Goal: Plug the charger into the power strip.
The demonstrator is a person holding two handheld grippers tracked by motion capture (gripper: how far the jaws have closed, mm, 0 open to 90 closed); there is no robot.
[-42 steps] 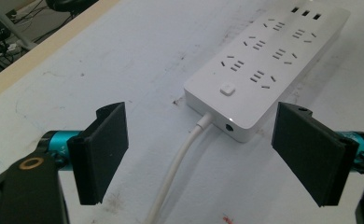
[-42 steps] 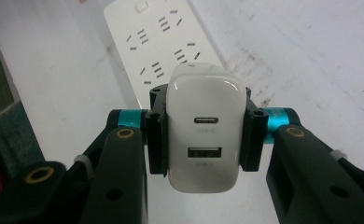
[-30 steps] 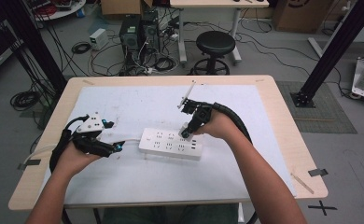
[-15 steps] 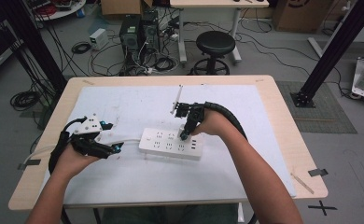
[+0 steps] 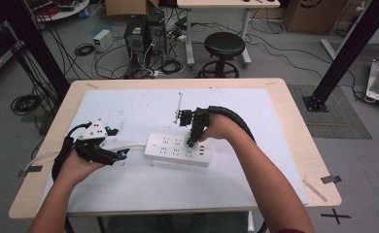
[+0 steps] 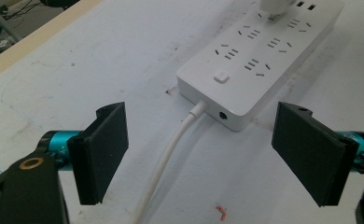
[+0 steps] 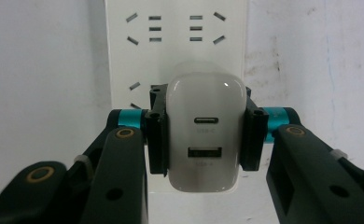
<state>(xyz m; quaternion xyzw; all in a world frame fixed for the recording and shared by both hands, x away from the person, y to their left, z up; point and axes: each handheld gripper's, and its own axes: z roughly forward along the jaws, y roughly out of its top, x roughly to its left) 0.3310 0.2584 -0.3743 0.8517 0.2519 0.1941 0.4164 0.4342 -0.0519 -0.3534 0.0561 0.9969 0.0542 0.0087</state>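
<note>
A white-covered table (image 5: 129, 109) is being used mid-frame; the right gripper (image 7: 203, 135) is pinching a charger (image 7: 204, 140), the left gripper (image 6: 203, 154) being held spread.

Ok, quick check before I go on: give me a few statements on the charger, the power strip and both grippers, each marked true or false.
1. The right gripper is clamped on a white charger. True.
2. The charger shows two ports on its face. True.
3. The left gripper is shut on the power strip. False: its jaws stand open, either side of the strip's white cable, touching neither.
4. The power strip lies on the floor. False: it lies on the white table mat.
5. The charger is over the strip's sockets. True.
</note>
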